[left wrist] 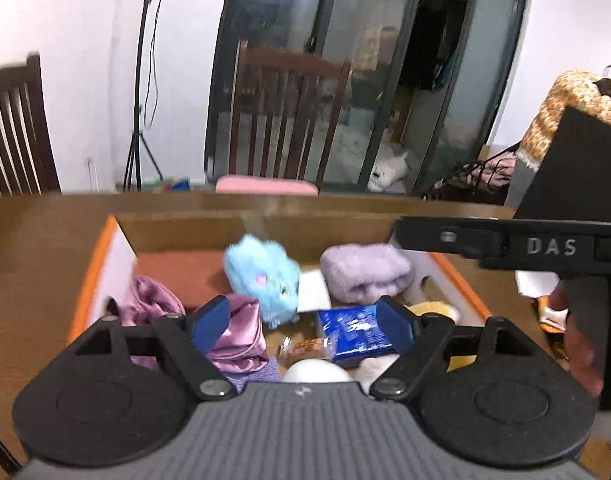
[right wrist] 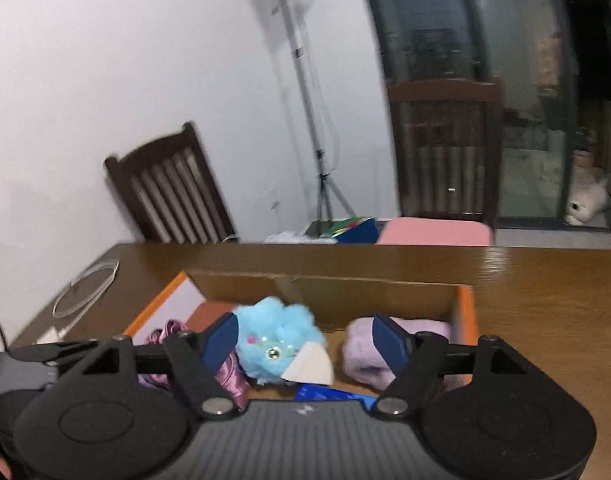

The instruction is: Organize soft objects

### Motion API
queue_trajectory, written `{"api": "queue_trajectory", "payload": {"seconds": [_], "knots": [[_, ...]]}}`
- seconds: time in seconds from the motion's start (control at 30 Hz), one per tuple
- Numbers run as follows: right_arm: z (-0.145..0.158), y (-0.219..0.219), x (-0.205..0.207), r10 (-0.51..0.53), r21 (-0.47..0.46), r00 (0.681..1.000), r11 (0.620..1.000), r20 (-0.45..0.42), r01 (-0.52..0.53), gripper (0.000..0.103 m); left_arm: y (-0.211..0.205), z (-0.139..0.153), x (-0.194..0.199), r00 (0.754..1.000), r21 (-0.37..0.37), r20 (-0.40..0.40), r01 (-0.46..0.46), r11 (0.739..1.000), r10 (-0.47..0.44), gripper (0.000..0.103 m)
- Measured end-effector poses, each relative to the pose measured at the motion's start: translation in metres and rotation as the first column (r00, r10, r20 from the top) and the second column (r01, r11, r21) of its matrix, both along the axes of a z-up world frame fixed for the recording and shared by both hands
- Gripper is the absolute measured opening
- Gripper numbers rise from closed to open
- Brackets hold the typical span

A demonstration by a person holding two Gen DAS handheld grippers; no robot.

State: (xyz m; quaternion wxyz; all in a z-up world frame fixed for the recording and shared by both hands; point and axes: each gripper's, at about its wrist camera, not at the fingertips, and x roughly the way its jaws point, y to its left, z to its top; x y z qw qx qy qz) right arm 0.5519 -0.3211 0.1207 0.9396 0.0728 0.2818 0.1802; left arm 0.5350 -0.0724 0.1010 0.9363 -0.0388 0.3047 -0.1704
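An orange-rimmed cardboard box (left wrist: 90, 276) (right wrist: 468, 312) on the wooden table holds a fluffy blue plush toy (left wrist: 261, 276) (right wrist: 277, 340), a folded lilac towel (left wrist: 365, 272) (right wrist: 361, 356), shiny pink satin cloth (left wrist: 237, 332) (right wrist: 229, 376) and a blue packet (left wrist: 353, 334) (right wrist: 325, 394). My left gripper (left wrist: 303, 320) hovers over the box, open, nothing between its blue fingers. My right gripper (right wrist: 305, 344) is open above the box too; the blue plush lies beyond its fingers, untouched. In the left wrist view, the right gripper's black arm (left wrist: 505, 244) crosses over the box's right side.
A snack bar (left wrist: 305, 348), a white round object (left wrist: 315, 372) and something yellow (left wrist: 433, 310) also lie in the box. A glass lid (right wrist: 85, 288) sits on the table's left. Wooden chairs (left wrist: 289, 116) (right wrist: 173, 192), a pink cushion (right wrist: 433, 232) and a tripod (right wrist: 313, 120) stand beyond the table.
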Motion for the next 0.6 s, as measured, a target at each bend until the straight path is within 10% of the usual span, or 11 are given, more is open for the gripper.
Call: {"api": "queue_trajectory", "payload": {"seconds": [0.33, 0.6], "knots": [[0.081, -0.029, -0.151, -0.07, -0.061, 0.979, 0.995, 0.192, 0.083, 0.088, 0.033, 0.081, -0.139, 0.964, -0.003, 0.259, -0.067, 0.998, 0.065, 0.1], [0.072, -0.015, -0.3, -0.072, -0.068, 0.921, 0.992, 0.383, 0.106, 0.101, 0.056, 0.072, -0.271, 0.915, 0.001, 0.396, -0.086, 0.996, 0.079, 0.103]]}}
